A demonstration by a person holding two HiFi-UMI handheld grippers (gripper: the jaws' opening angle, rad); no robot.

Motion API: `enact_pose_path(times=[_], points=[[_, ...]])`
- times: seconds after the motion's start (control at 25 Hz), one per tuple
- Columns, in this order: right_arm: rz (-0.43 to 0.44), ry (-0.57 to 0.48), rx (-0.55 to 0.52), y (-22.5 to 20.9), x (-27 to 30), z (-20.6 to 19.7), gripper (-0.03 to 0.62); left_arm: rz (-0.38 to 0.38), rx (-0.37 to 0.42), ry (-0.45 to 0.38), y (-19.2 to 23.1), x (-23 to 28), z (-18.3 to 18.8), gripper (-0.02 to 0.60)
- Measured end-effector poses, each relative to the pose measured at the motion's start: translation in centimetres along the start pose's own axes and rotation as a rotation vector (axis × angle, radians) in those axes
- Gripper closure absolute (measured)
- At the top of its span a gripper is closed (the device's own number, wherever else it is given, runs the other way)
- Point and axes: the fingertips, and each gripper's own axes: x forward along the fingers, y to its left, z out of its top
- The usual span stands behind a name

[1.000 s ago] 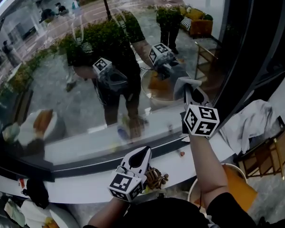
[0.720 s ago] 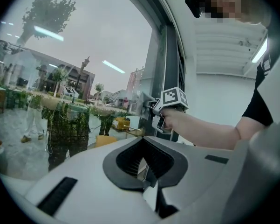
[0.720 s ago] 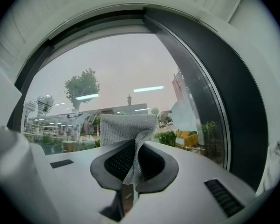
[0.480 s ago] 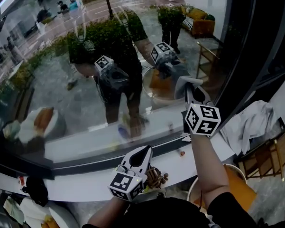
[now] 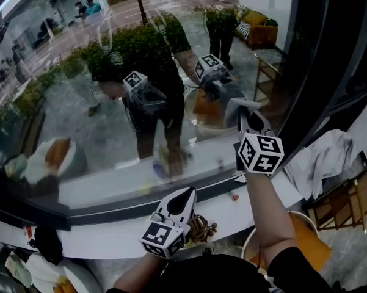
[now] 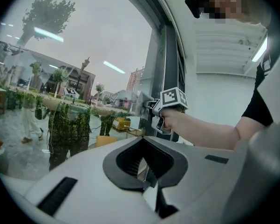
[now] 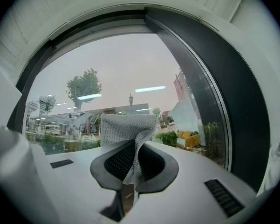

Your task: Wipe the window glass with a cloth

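Observation:
The window glass (image 5: 110, 102) fills most of the head view and mirrors me and both grippers. My right gripper (image 5: 247, 122) is raised near the pane's right side, shut on a pale grey mesh cloth (image 5: 239, 107) whose free end lies against the glass. In the right gripper view the cloth (image 7: 129, 133) stands up from the shut right gripper (image 7: 129, 174), folded over at the top. My left gripper (image 5: 182, 201) hangs low over the white sill (image 5: 104, 240), shut with nothing in it. The left gripper view shows its jaws (image 6: 148, 171) closed and the right gripper's marker cube (image 6: 173, 97) beyond.
A dark window frame (image 5: 330, 66) rises at the right. Beside it a white sheet (image 5: 320, 157) drapes over a wooden chair (image 5: 348, 203), with an orange stool (image 5: 308, 240) below. A brown bundle (image 5: 201, 227) and a small red bit (image 5: 234, 196) lie on the sill.

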Motion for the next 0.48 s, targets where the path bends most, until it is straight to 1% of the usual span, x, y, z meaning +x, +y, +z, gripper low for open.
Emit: enact_pose_path(times=[0.24, 0.48], points=[[0.007, 0.006, 0.007, -0.1, -0.3, -0.2, 0.553, -0.009, 0.011, -0.011, -0.3, -0.3, -0.4, 0.574], [0.02, -0.009, 0.044, -0.4, -2.3, -0.7, 0.553, -0.01, 0.014, -0.007, -0.7, -0.6, -0.7, 0.574]])
